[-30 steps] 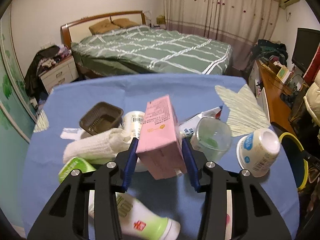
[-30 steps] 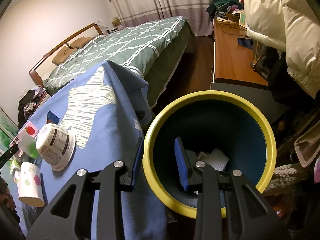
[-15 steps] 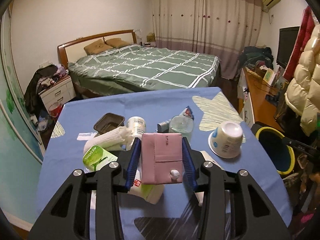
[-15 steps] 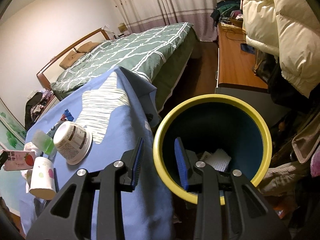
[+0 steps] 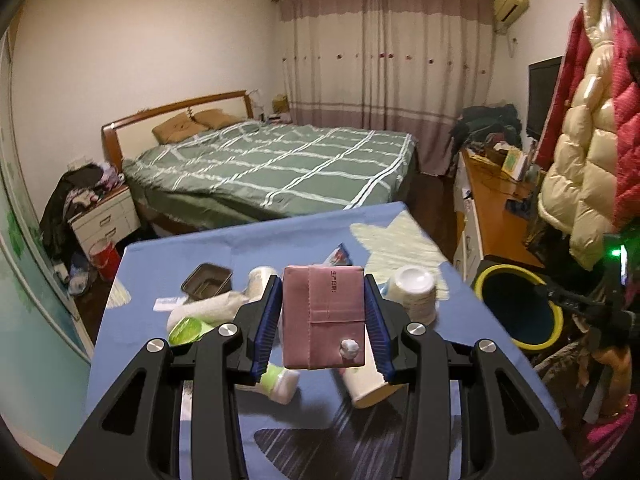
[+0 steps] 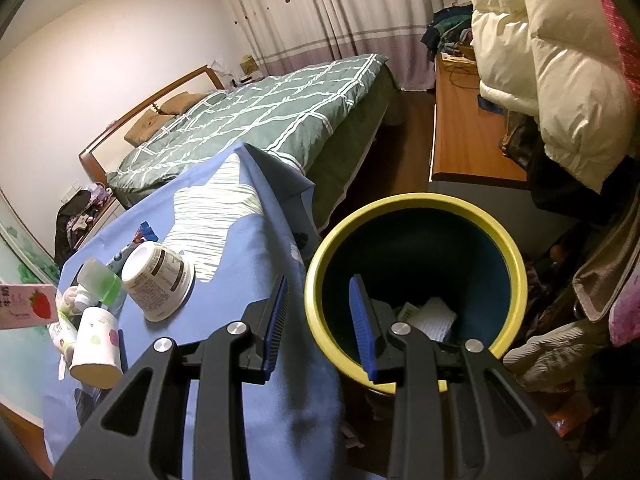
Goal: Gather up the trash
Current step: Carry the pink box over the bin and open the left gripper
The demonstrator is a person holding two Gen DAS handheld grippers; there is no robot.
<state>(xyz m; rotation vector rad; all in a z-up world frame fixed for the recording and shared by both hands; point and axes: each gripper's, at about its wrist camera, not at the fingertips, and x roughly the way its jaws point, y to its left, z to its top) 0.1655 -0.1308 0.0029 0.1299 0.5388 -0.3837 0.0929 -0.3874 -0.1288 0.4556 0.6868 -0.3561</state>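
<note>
Pink milk carton (image 5: 323,316) clamped upright between left gripper (image 5: 323,320) pads, raised above blue tablecloth (image 5: 280,240). Yellow-rimmed bin (image 5: 516,308) right of carton, beyond table edge. Right gripper (image 6: 318,320) spread, empty, straddling bin rim, much nearer.

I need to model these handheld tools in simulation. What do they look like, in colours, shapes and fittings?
The left tool and the right tool look alike: matte black plastic frames with triangular cut-outs, round silver bolt heads at the joints, and two flat fingers faced with ribbed blue pads. No cables, labels or sleeves are visible on either.
</note>
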